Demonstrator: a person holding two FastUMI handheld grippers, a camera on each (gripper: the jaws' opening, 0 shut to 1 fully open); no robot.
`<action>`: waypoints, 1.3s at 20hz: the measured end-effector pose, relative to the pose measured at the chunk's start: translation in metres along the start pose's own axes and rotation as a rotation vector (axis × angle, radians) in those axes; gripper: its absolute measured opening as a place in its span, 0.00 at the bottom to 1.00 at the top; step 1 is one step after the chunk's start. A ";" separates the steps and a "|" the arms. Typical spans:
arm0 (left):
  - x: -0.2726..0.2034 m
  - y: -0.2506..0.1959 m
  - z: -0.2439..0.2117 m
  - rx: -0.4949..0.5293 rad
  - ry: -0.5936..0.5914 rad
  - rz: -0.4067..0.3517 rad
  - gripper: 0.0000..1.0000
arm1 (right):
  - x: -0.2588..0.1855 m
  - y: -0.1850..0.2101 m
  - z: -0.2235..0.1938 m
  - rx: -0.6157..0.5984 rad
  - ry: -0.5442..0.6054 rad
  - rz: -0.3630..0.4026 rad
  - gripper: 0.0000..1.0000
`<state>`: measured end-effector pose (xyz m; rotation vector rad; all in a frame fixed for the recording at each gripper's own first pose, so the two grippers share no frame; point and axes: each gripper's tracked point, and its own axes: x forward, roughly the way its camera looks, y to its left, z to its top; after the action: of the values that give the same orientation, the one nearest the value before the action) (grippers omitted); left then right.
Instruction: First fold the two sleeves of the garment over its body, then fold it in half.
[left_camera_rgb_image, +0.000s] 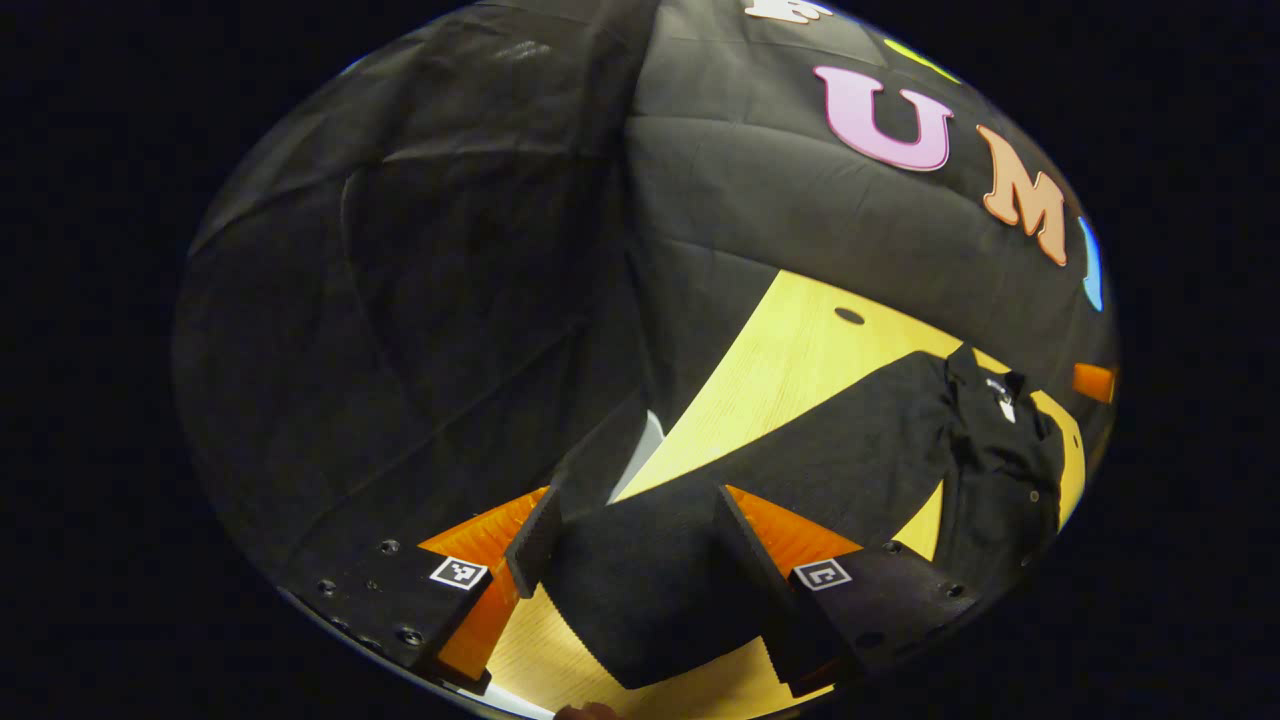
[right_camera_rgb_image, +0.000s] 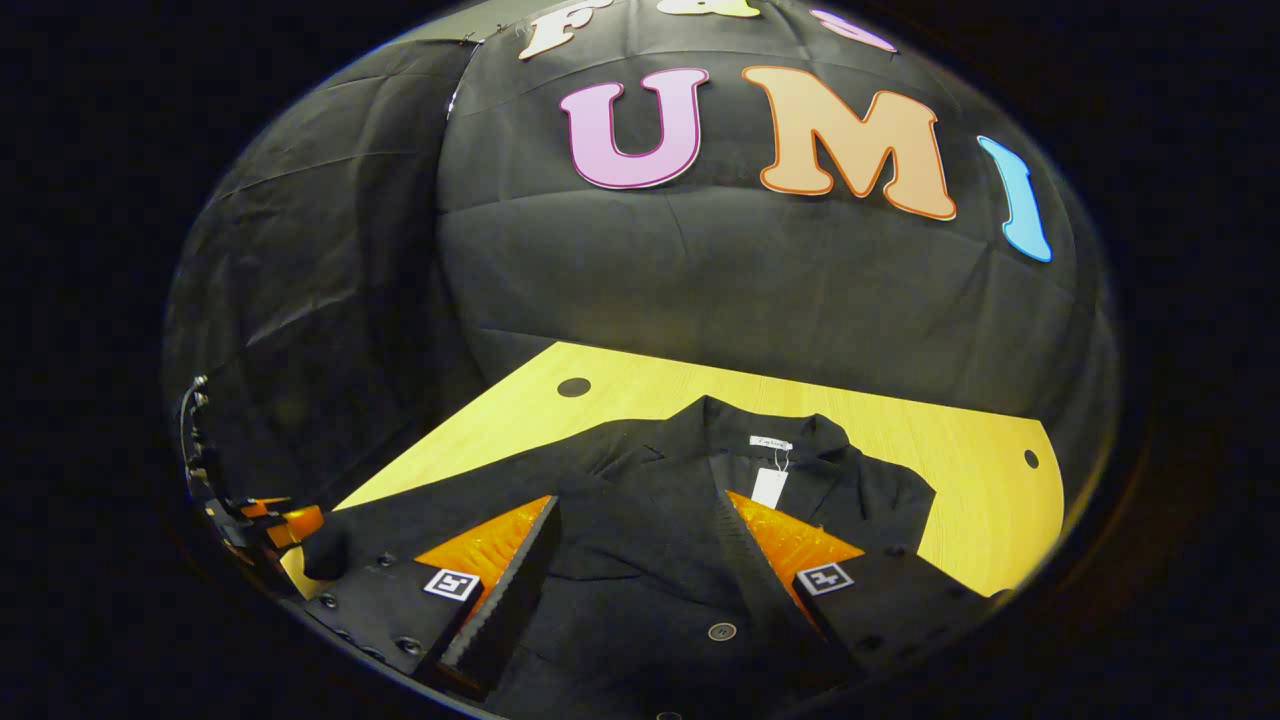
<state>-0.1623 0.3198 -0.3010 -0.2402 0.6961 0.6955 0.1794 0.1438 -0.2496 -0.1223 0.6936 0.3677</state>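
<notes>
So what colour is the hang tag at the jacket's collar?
White; the hang tag against the black jacket shows best in the right gripper view.

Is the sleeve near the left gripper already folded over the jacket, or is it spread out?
Spread out: the sleeve stretches across the table, away from the jacket body, its cuff between the left gripper fingers.

A black jacket (right_camera_rgb_image: 700, 500) lay spread on the wooden table (right_camera_rgb_image: 980, 480). The right gripper (right_camera_rgb_image: 640, 560) hovered over it, fingers apart.
</notes>
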 end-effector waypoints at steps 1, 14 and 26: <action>0.002 0.002 -0.008 0.001 0.017 0.006 0.95 | -0.001 -0.001 0.002 0.006 -0.005 0.001 0.99; -0.005 0.001 -0.028 0.064 0.047 0.043 0.32 | -0.019 -0.005 0.003 -0.011 -0.015 0.003 0.99; -0.044 -0.062 0.036 0.042 -0.049 -0.109 0.00 | -0.052 -0.021 0.016 -0.004 -0.106 -0.008 0.99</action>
<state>-0.1281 0.2659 -0.2463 -0.2205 0.6455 0.5804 0.1600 0.1129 -0.2037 -0.1089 0.5873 0.3653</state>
